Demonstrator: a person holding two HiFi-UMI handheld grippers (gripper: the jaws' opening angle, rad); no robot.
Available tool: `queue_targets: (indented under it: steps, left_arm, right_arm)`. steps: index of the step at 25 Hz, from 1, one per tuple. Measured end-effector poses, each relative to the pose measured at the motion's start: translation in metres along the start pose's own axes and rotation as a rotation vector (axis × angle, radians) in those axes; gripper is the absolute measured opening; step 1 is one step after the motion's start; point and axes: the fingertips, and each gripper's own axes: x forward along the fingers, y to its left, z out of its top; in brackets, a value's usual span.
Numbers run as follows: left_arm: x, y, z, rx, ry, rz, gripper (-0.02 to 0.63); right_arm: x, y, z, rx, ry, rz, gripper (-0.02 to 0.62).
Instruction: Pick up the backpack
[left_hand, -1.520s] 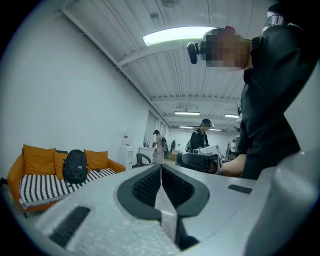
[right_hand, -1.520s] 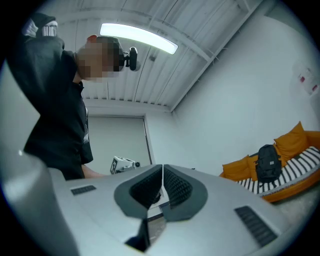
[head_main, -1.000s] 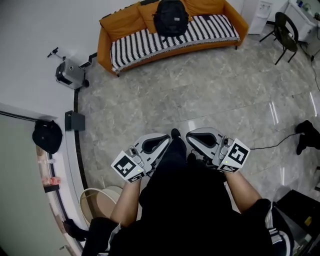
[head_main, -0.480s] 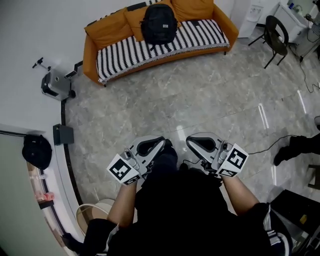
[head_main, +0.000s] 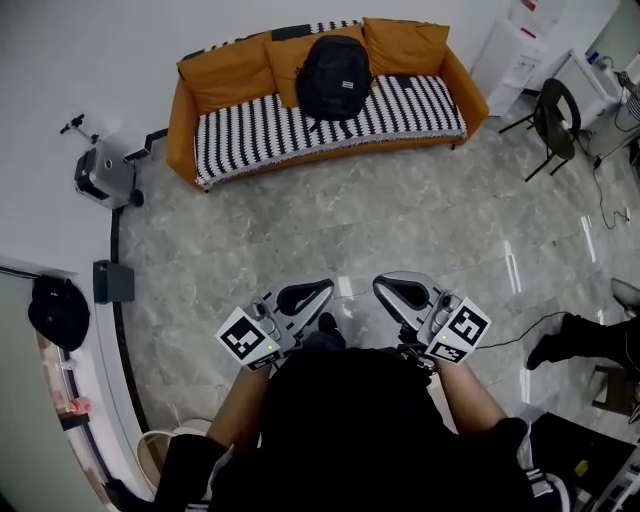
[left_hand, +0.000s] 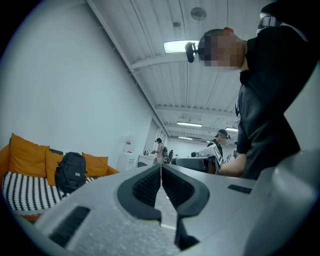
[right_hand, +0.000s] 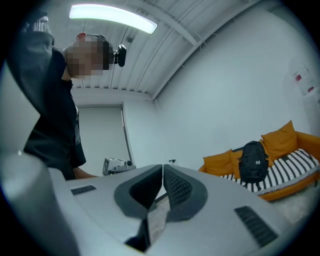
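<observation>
Fingers (head_main: 295, 287) of the left gripper (head_main: 327, 286) and right gripper (head_main: 379, 284) are closed on nothing in the head view, and the backpack (head_main: 333, 77) stands on the sofa (head_main: 250, 135), well apart across the floor (head_main: 400, 200). The left gripper view shows its jaws shut, backpack far at the left; the right gripper view the same, backpack at the right. I judge this is the approach: next, walk close and open the jaws; the backpack's white label (right_hand: 257, 162) is too small to read.

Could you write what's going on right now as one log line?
stage: backpack not yet picked up | place: upright on sofa | left claw: shut, empty | right claw: shut, empty
</observation>
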Motion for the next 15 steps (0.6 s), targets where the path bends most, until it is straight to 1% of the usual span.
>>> queue_targets:
  steps: [4,10,15]
  left_arm:
    - [0.007,0.027,0.001,-0.026,0.000,-0.025,0.023]
    - [0.027,0.057,-0.001,-0.051,-0.017,-0.044,0.023]
    - [0.042,0.080,-0.005,-0.039,0.001,-0.041,0.023]
  right_arm:
    - [0.017,-0.018,0.011,-0.023,-0.008,-0.023,0.028]
    - [0.020,-0.051,0.019,-0.008,-0.010,-0.060,0.028]
    - [0.026,-0.080,0.028,0.009,-0.017,-0.058,0.028]
